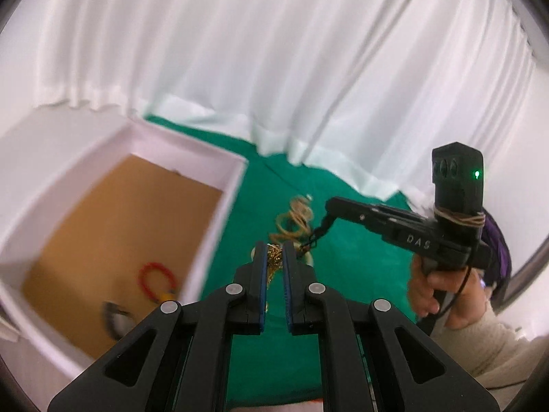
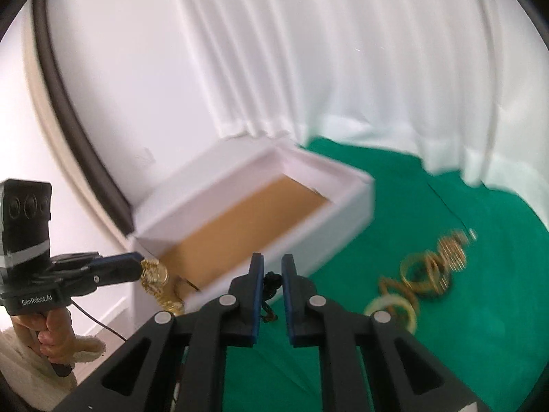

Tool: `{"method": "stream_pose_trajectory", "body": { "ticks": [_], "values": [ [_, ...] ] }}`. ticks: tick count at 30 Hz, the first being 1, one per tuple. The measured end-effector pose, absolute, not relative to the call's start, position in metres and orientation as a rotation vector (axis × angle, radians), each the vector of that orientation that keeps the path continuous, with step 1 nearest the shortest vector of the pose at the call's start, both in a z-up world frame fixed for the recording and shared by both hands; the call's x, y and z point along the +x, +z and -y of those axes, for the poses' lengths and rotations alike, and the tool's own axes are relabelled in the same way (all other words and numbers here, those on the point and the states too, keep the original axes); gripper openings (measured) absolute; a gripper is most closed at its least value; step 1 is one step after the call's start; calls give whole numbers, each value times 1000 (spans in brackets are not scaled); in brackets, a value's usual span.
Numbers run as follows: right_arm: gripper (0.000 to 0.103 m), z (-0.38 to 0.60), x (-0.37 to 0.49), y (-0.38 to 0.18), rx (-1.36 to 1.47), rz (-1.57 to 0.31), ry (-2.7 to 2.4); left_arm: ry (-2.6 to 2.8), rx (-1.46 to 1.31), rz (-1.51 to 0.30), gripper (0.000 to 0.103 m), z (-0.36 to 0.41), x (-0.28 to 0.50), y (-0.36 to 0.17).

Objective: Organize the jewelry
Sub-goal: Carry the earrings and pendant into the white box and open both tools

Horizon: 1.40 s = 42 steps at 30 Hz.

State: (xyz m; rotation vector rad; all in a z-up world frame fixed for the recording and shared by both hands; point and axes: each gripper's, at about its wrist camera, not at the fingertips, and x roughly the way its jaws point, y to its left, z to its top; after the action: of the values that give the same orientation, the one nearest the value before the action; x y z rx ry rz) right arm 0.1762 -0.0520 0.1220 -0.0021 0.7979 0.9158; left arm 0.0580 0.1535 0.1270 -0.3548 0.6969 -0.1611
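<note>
Left gripper (image 1: 274, 252) pinches a crumpled gold chain (image 1: 273, 261), right gripper (image 2: 272, 269) pinches a black cord (image 2: 269, 290); only the left view shows the red bracelet (image 1: 156, 279) inside the white cardboard-floored box (image 1: 219, 213), loose gold bangles (image 2: 429, 271) lying on green cloth (image 2: 446, 343).

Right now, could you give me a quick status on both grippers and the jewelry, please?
Left gripper shut on gold chain. Right gripper shut on dark cord. Both lifted beside white box. Bangles remain on green cloth; nothing blocking.

Green cloth (image 2: 394, 360) covering the surface; white box (image 2: 346, 185) & heap of gold bangles (image 2: 429, 271) sitting on it, well apart.
</note>
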Motion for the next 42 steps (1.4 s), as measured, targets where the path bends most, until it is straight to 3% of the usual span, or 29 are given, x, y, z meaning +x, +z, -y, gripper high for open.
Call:
{"method": "stream_pose_trajectory", "body": {
  "ticks": [8,21,22,23,24,25,27,34,42],
  "values": [
    [11,-41,180,161,-37,-752,1065,49,-350,-662,7,-230,42,149],
    [14,-192,183,71,-204,-995,1109,248,-369,-847,8,-302,65,35],
    [14,-200,181,64,-215,-1011,1099,263,-364,-858,12,-304,66,28],
    [26,-204,180,60,-220,-1020,1091,281,-359,-867,16,-307,63,22],
    [41,-208,178,56,-217,-1028,1087,295,-352,-877,31,-309,61,16],
    [45,-209,177,55,-210,-1032,1085,307,-349,-881,50,-310,60,12],
    [47,-206,174,54,-199,-1038,1076,301,-362,-873,63,-309,54,8],
    [47,-151,168,66,-158,-993,1006,84,-310,-853,79,-250,47,1],
    [47,-25,165,72,-63,-930,814,26,-263,-845,80,-192,54,-17]
  ]
}}
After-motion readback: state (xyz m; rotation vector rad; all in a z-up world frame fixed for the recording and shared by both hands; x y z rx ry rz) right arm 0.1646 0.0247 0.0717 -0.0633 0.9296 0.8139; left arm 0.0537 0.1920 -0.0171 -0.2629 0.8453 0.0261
